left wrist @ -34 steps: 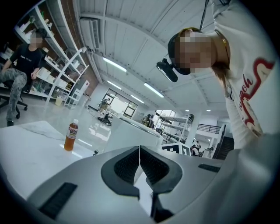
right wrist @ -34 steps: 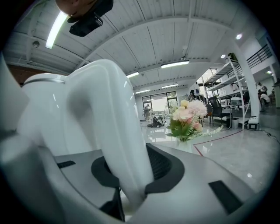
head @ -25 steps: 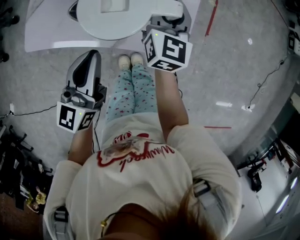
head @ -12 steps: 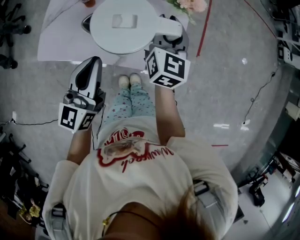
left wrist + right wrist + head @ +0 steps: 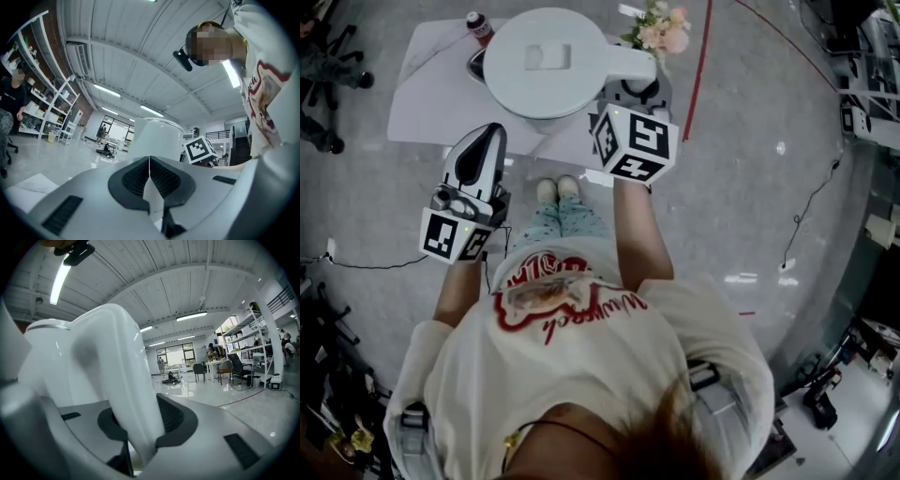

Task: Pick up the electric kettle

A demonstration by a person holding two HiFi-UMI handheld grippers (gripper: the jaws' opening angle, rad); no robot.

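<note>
Jaws of the right gripper (image 5: 634, 94) were clamped on the curved white handle (image 5: 119, 380) of the electric kettle (image 5: 546, 61), which hung over the middle of the white desk (image 5: 420, 108) — round lid facing up. The left gripper (image 5: 478, 150) held nothing, its jaws pressed together, by the desk's near edge. A small bottle (image 5: 476, 22) stood at the far edge toward the left, flowers (image 5: 661, 28) near the far right corner.

Ahead-right of left gripper (image 5: 487, 133): electric kettle (image 5: 546, 64) is blocking.
Left of it: passage is lying open.
Beneath electric kettle: table (image 5: 422, 117) is standing.
</note>
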